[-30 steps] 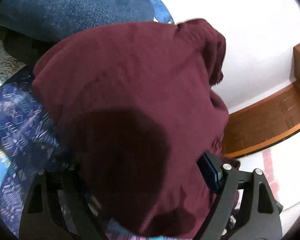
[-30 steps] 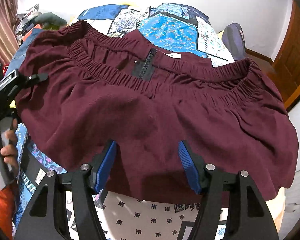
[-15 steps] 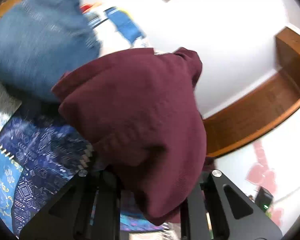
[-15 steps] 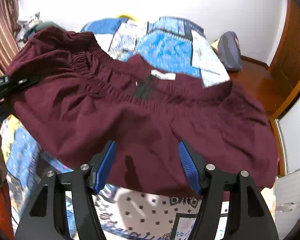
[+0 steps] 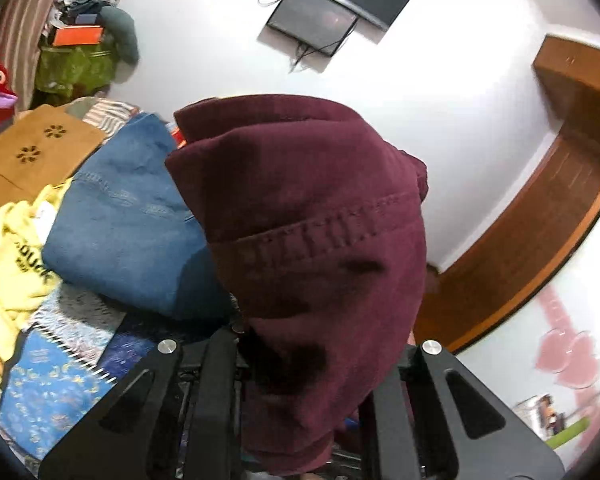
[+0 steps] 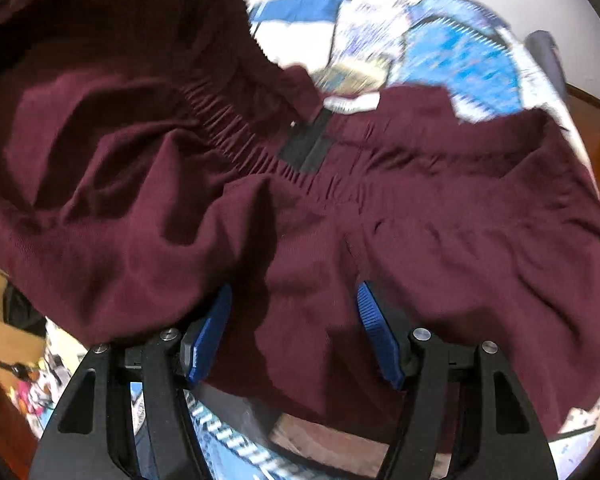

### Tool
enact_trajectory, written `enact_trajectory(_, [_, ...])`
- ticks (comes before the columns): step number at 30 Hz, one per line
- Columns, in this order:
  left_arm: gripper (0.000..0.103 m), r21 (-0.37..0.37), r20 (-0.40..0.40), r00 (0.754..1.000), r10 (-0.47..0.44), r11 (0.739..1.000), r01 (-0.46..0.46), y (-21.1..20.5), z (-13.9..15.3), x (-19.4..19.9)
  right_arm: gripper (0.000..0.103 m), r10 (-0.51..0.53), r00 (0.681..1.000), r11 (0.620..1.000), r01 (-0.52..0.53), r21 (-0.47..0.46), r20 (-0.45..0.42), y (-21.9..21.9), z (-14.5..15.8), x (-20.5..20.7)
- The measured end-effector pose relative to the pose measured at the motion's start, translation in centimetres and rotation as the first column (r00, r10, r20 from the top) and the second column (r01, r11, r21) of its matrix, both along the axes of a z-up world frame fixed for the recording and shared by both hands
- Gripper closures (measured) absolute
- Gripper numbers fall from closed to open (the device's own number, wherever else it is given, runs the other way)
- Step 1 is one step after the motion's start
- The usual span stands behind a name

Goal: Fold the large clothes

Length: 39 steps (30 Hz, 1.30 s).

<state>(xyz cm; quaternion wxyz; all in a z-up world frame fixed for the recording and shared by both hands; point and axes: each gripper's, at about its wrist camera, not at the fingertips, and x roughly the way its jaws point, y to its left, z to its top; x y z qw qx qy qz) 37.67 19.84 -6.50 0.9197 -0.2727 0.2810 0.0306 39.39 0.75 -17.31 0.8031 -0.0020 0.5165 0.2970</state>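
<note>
A: Where your left gripper [image 5: 300, 412] reaches forward, the maroon garment [image 5: 312, 240] is bunched up and draped right over it, hiding the pads. Can you tell how that gripper stands?

B: You can't, not surely. The two black finger frames sit fairly near each other with the cloth filling the space between them and spilling down over the front, so whether they pinch it is hidden from you.

A: And your right gripper [image 6: 294, 332]?

B: Your right one has its blue pads [image 6: 208, 336] set well apart, with a fold of the maroon garment [image 6: 300, 208] lying between them. The cloth hangs loose there; you cannot see either pad pressing it.

A: Where does the garment lie overall?

B: In your right view it spreads wide across the frame, gathered elastic waistband [image 6: 228, 132] running across the middle, a black zipper panel [image 6: 306, 148] and a white label [image 6: 352, 103] near the top. Beyond it you see the blue patterned bedspread [image 6: 460, 64], blurred.

A: And around your left side?

B: Just beside the maroon bundle you have folded blue jeans [image 5: 124, 216], a yellow shirt [image 5: 12, 248] further left, and a brown cardboard box [image 5: 32, 152] behind them. A dark screen [image 5: 340, 4] hangs on the white wall, and a wooden door frame [image 5: 540, 208] curves along your right.
</note>
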Motion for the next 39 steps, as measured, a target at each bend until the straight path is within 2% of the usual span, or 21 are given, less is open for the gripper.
enact_trajectory(3, [0.09,0.02,-0.033,0.999,0.026,0.999,-0.026,-0.8,-1.2,0.7,0.04,0.039,0.999,0.998,-0.038,-0.048,0.01,0.8,-0.6,-0.3])
enact_trajectory(5, [0.09,0.045,-0.032,0.999,0.03,0.999,-0.028,-2.0,-0.9,1.5,0.04,0.068,0.997,0.997,-0.068,-0.022,0.019,-0.5,0.1,-0.9])
enact_trajectory(7, [0.09,0.067,-0.029,0.999,0.018,0.998,-0.016,-3.6,-0.6,2.6,0.04,0.054,0.998,0.999,-0.054,0.01,0.026,-2.6,1.0,-1.2])
enact_trajectory(9, [0.09,0.092,-0.019,1.0,-0.013,0.996,0.015,-6.5,0.0,3.0,0.04,0.014,0.999,0.999,-0.016,0.043,0.044,-5.4,2.0,-1.4])
enact_trajectory(11, [0.09,0.123,-0.016,0.998,-0.057,0.991,0.059,-9.4,0.7,4.2,0.04,-0.063,0.996,0.995,0.058,0.077,0.066,-10.1,3.3,-1.4])
enact_trajectory(13, [0.09,0.17,-0.015,0.992,-0.127,0.977,0.128,-13.3,0.9,5.2,0.04,-0.142,0.985,0.988,0.134,0.082,0.1,-13.6,4.0,-1.4])
enact_trajectory(15, [0.089,0.221,-0.03,0.981,-0.194,0.955,0.195,-17.0,0.2,5.6,0.04,-0.22,0.967,0.975,0.213,0.062,0.131,-17.1,4.4,-1.5])
enact_trajectory(17, [0.087,0.291,-0.08,0.962,-0.263,0.916,0.275,-20.8,-1.5,5.8,0.04,-0.296,0.943,0.955,0.295,0.03,0.151,-21.0,4.3,-1.7])
enact_trajectory(20, [0.086,0.394,-0.227,0.921,-0.317,0.835,0.385,-25.6,-6.2,6.3,0.04,-0.369,0.919,0.928,0.372,0.009,0.135,-25.0,3.3,-1.9])
enact_trajectory(22, [0.085,0.433,-0.338,0.88,-0.334,0.775,0.461,-27.8,-10.0,6.2,0.04,-0.408,0.907,0.912,0.41,0.002,0.107,-27.1,2.5,-2.2])
enact_trajectory(23, [0.084,0.432,-0.37,0.865,-0.34,0.761,0.484,-28.1,-11.2,6.0,0.04,-0.42,0.902,0.907,0.422,0.001,0.097,-27.7,2.1,-2.4])
enact_trajectory(24, [0.083,0.427,-0.397,0.851,-0.345,0.751,0.504,-28.3,-12.4,5.7,0.04,-0.436,0.896,0.899,0.438,0.002,0.079,-28.6,1.6,-2.6])
enact_trajectory(25, [0.08,0.43,-0.401,0.847,-0.348,0.745,0.51,-28.5,-12.9,5.3,0.04,-0.444,0.894,0.896,0.444,0.006,0.068,-29.0,1.3,-2.8])
enact_trajectory(27, [0.076,0.454,-0.399,0.846,-0.352,0.726,0.517,-28.5,-13.1,4.5,0.04,-0.453,0.89,0.892,0.452,0.017,0.05,-29.6,1.1,-3.1])
enact_trajectory(28, [0.071,0.458,-0.411,0.838,-0.359,0.714,0.53,-28.7,-12.8,4.2,0.04,-0.453,0.89,0.891,0.453,0.018,0.05,-29.7,1.2,-3.4])
enact_trajectory(31, [0.06,0.432,-0.453,0.795,-0.404,0.68,0.592,-29.6,-12.2,3.1,0.04,-0.447,0.892,0.894,0.448,0.014,0.069,-29.4,1.7,-3.3])
enact_trajectory(33, [0.055,0.421,-0.462,0.772,-0.436,0.659,0.623,-29.7,-11.5,2.1,0.04,-0.443,0.893,0.896,0.442,0.025,0.079,-29.2,2.3,-3.8])
enact_trajectory(34, [0.05,0.41,-0.461,0.763,-0.454,0.654,0.636,-29.3,-11.2,1.8,0.04,-0.438,0.895,0.899,0.437,0.037,0.083,-29.1,2.7,-4.0])
enact_trajectory(36, [0.047,0.392,-0.447,0.751,-0.486,0.649,0.653,-28.9,-10.3,0.5,0.04,-0.424,0.902,0.905,0.42,0.064,0.086,-29.7,3.4,-5.1])
enact_trajectory(38, [0.029,0.365,-0.422,0.748,-0.512,0.66,0.657,-27.9,-9.1,-0.7,0.04,-0.401,0.912,0.914,0.394,0.092,0.082,-29.0,4.0,-5.5])
enact_trajectory(39, [0.026,0.354,-0.404,0.752,-0.521,0.669,0.654,-27.3,-8.6,-1.2,0.04,-0.389,0.918,0.919,0.38,0.102,0.082,-28.6,4.2,-5.5])
